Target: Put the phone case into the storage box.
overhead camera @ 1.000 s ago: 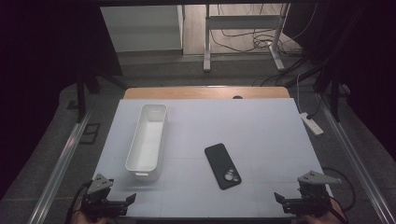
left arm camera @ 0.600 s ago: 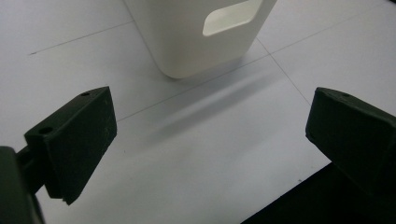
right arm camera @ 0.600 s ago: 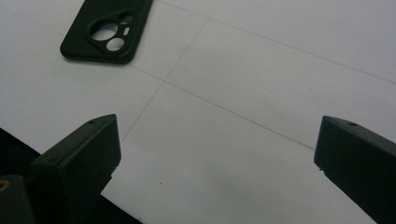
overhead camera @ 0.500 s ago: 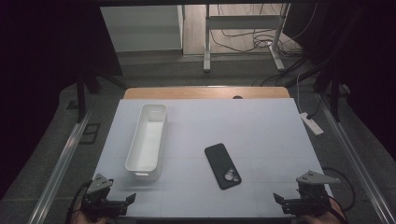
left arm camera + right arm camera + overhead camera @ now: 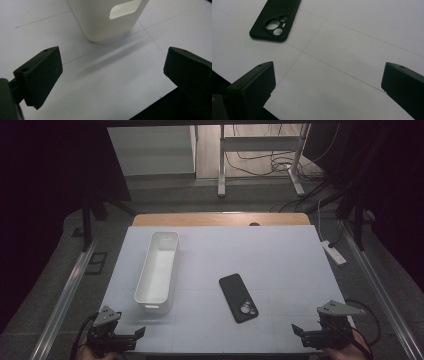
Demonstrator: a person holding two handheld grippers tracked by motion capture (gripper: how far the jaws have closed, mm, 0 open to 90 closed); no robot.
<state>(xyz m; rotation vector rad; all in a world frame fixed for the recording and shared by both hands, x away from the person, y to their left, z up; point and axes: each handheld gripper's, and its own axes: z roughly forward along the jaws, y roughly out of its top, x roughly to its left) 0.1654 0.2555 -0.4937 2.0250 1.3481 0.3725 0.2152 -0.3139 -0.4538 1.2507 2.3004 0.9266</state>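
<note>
My right claw (image 5: 306,332) gaped empty at the table's (image 5: 280,255) near-right corner; the phone case (image 5: 238,297) lay up-left, lengthwise away.

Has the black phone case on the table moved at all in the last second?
No. The phone case lies at the same spot and angle beside the white bin in the high view, untouched by either gripper.

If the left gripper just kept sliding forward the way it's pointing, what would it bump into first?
Most likely the near end of the white bin, the end with the handle cutout. The left gripper has open jaws, with bare white table before it. The bin sits slightly left of centre, so contact might be glancing.
</note>
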